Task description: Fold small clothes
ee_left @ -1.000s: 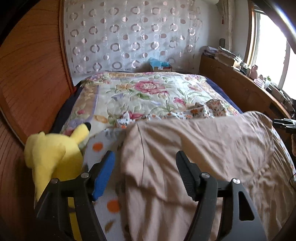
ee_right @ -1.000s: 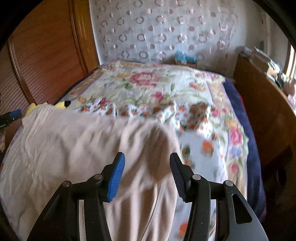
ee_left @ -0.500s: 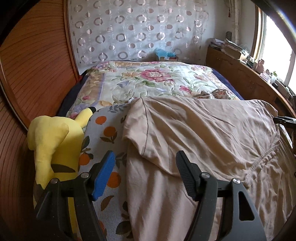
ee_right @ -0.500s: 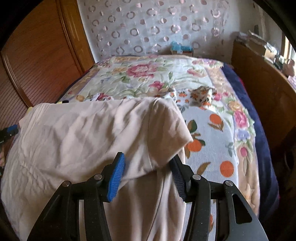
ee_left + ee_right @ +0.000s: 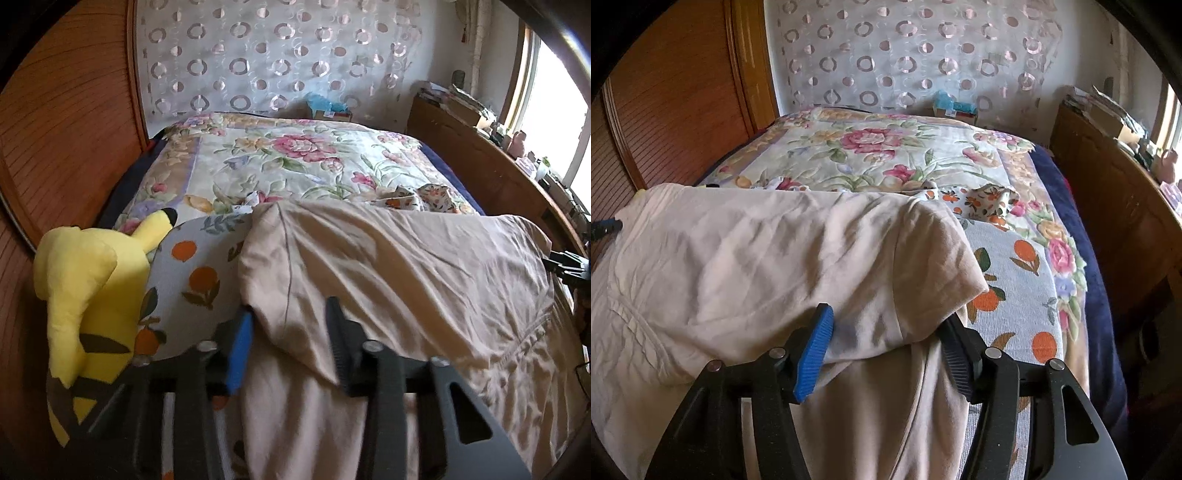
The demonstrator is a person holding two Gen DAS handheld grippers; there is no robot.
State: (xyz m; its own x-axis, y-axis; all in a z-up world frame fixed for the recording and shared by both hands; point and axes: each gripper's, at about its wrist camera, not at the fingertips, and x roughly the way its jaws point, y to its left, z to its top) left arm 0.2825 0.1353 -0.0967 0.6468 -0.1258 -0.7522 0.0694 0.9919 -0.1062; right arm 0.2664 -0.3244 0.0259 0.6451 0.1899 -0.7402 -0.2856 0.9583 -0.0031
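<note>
A beige shirt [image 5: 406, 266] lies spread on the bed, with its top part folded over toward the cameras. 1 sleeve corner sits at each gripper.

In the left wrist view, the left gripper [image 5: 288, 332] has the folded sleeve corner of the shirt between its 2 fingers. Its jaws have just been closing in on the cloth. The blue pad [image 5: 240, 350] touches the edge of the cloth, and the black finger is pressed against the other side, so it looks like it is pinching the sleeve.

In the right wrist view, the right gripper [image 5: 886, 332] has the other sleeve of the beige shirt [image 5: 775, 258] draped between its fingers. Its jaws have just been opening a bit wider. The cloth hangs over the black finger and lies near the blue pad [image 5: 814, 354], but the pads do not look like they squeeze it.

Under the shirt is a white cloth with orange fruit on it [image 5: 192, 266]. It shows beside the shirt in both views [image 5: 1015, 280]. A small bunched-up cloth with little orange prints [image 5: 986, 203] lies just past the shirt.

All of this rests on a quilt with big pink flowers [image 5: 303, 151]. A yellow plush toy [image 5: 88, 295] stands at the left edge of the bed, near the left gripper. A blue thing on a small box [image 5: 955, 107] sits at the far end of the bed. I cannot read any writing on it.
</note>
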